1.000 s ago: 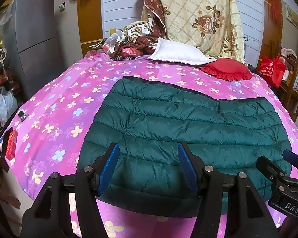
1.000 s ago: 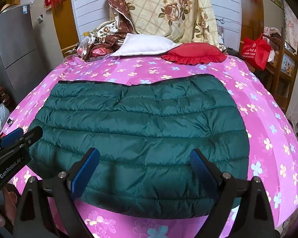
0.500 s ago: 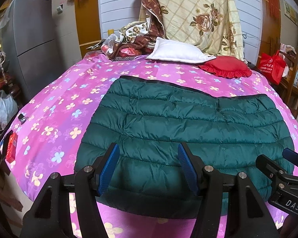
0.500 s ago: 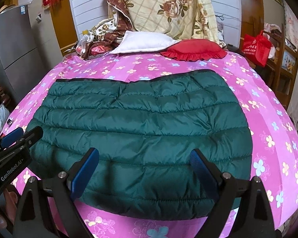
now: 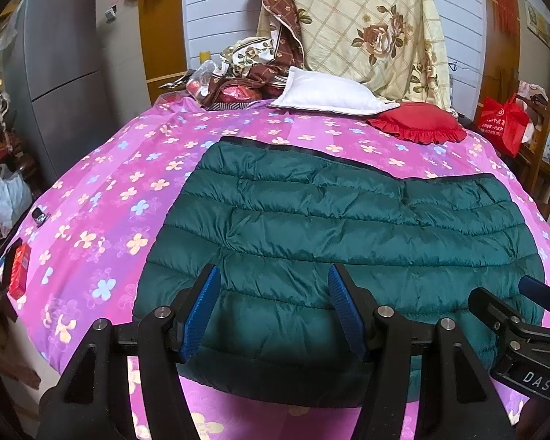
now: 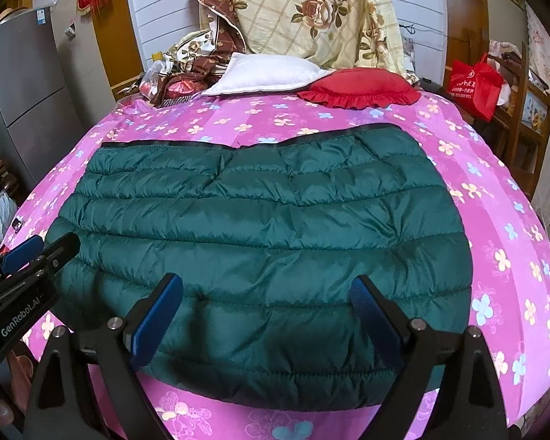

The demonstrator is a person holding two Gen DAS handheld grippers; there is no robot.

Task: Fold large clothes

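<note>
— Where's the jacket?

— Folded flat on the bed, filling the middle of both wrist views. It is a dark green quilted piece with a black edge along its far side, lying on the pink flowered sheet.

— And the left gripper?

— At the bottom of its own frame, above the jacket's near edge. Its blue-padded fingers are spread apart with nothing pinched between them. It also shows at the left edge of the right wrist view.

— The right gripper?

— Same pose: bottom of its frame, fingers spread wide over the near edge, gripping nothing. Its tip shows at the lower right of the left wrist view.

— What lies past the jacket?

— A white pillow and a red cushion at the top centre of the frame, side by side at the head of the bed, with a cream rose-print quilt standing behind them. A grey fridge fills the upper left, and a red bag hangs at the right edge.
</note>
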